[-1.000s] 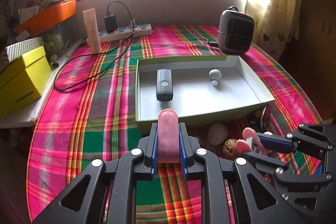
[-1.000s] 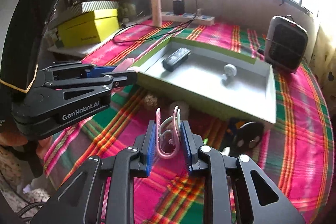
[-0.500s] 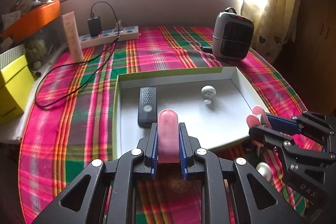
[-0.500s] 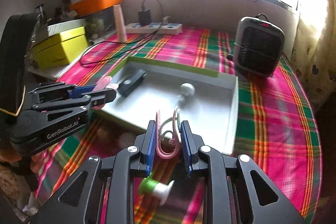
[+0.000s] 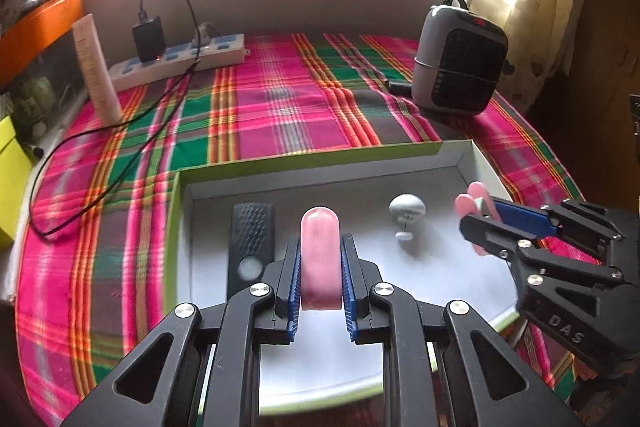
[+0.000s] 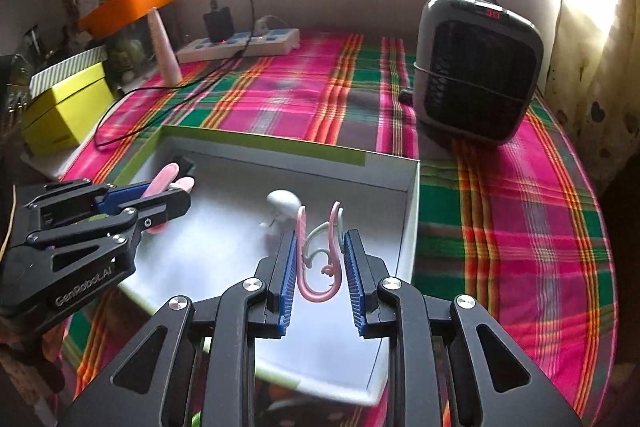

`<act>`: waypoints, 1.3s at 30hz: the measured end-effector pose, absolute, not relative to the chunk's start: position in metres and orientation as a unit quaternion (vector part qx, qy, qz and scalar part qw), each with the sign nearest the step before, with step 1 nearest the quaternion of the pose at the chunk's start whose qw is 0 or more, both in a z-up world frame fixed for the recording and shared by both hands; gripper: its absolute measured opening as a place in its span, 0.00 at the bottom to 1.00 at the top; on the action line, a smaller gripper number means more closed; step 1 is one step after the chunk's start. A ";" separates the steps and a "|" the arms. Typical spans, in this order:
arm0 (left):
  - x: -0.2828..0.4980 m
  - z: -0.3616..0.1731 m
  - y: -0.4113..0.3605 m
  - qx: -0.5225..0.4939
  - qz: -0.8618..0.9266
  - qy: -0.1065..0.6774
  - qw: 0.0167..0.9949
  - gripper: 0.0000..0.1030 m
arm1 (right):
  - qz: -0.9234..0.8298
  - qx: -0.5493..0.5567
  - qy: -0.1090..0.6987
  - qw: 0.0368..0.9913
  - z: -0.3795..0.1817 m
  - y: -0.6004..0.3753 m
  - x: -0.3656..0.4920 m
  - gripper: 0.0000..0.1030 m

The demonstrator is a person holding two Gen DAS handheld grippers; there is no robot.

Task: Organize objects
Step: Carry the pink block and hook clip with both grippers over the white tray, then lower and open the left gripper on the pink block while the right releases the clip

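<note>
My left gripper [image 5: 320,261] is shut on a flat pink rounded piece [image 5: 320,251] and hangs over the shallow grey box [image 5: 312,153] with green walls. My right gripper [image 6: 320,259] is shut on a pink and white clip [image 6: 318,255], over the box's right half [image 6: 412,211]. Inside the box lie a black remote [image 5: 250,243] on the left and a small white mushroom-shaped knob [image 5: 406,211] in the middle. Each gripper shows in the other's view: the right one [image 5: 476,211] at the box's right wall, the left one [image 6: 172,183] over its left end.
A grey fan heater [image 5: 458,63] stands behind the box on the pink and green plaid cloth [image 5: 280,99]. A white power strip [image 5: 180,61] with a black charger and cable, a tall pale tube [image 5: 96,67], a yellow box [image 6: 64,115] and an orange tray [image 6: 128,5] line the left side.
Both grippers have moved forward from the table's near edge to over the box, each keeping its piece. The loose items near the front edge have dropped out of sight.
</note>
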State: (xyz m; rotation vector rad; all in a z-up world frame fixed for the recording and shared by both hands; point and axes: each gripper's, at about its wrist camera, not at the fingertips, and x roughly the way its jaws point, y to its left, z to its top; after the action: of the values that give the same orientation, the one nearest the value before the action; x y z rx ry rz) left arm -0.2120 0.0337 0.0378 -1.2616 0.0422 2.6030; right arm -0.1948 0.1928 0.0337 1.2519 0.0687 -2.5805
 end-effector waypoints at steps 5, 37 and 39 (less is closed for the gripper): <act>-0.228 0.031 0.039 -0.444 0.888 0.015 0.124 0.16 | -0.886 0.441 0.028 0.139 0.029 0.193 -0.209 0.24; -0.254 0.015 0.043 -0.455 0.882 0.018 0.117 0.16 | -0.882 0.450 0.051 0.130 0.015 0.187 -0.230 0.24; -0.254 0.015 0.044 -0.456 0.882 0.017 0.117 0.16 | -0.882 0.450 0.050 0.130 0.015 0.187 -0.230 0.24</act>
State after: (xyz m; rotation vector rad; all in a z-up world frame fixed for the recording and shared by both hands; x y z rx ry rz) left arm -0.2539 0.0436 0.0147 -1.3335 0.0485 2.5828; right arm -0.2301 0.1870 0.0151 1.3080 0.1463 -2.5628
